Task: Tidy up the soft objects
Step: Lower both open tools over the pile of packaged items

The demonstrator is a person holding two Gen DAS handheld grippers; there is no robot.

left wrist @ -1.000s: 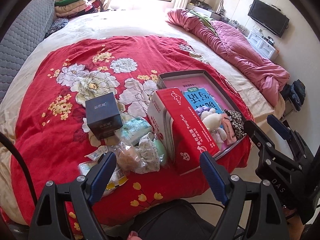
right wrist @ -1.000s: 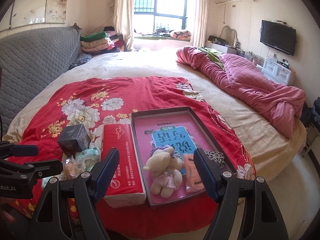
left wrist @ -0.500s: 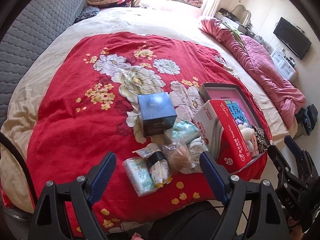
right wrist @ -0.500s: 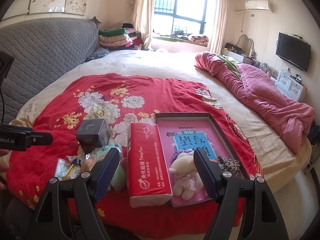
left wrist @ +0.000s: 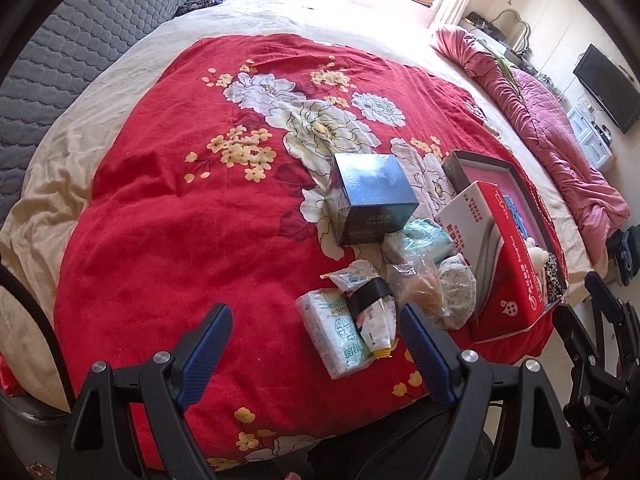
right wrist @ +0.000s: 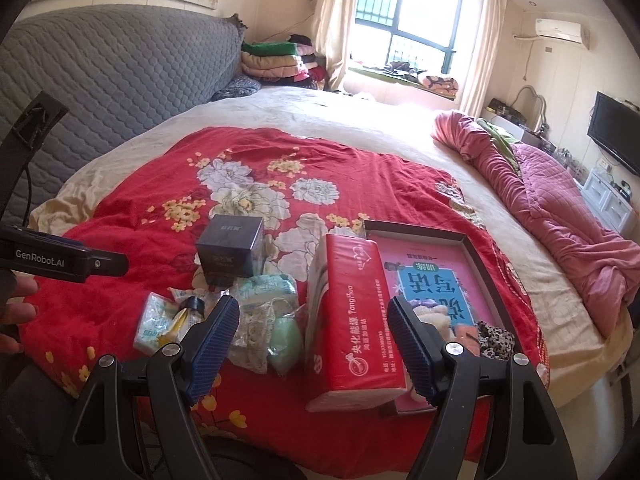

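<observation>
On the red flowered blanket (left wrist: 168, 220) lies a heap of small soft packets: a white-green tissue pack (left wrist: 338, 334), a tube with a black cap (left wrist: 372, 300), a clear bag (left wrist: 420, 288) and a pale green pouch (right wrist: 285, 340). A red tissue package (right wrist: 352, 324) leans on the rim of a shallow tray (right wrist: 478, 256) with a pink book, a plush bear (right wrist: 434, 314) and a leopard-print cloth (right wrist: 494, 340). My left gripper (left wrist: 316, 344) hangs open above the blanket's near edge, nothing between its fingers. My right gripper (right wrist: 314, 336) is open and empty in front of the red package.
A dark blue box (left wrist: 374, 196) stands behind the heap. A pink quilt (right wrist: 560, 216) is bunched at the right of the bed, a grey padded headboard (right wrist: 100, 76) at the left. Folded bedding (right wrist: 276, 60) is stacked by the window. A hand (right wrist: 16, 312) shows at the left.
Both grippers have shifted left along the bed's near edge and rolled, so the heap and tray now sit further right in both views. Both grippers stay open and empty.
</observation>
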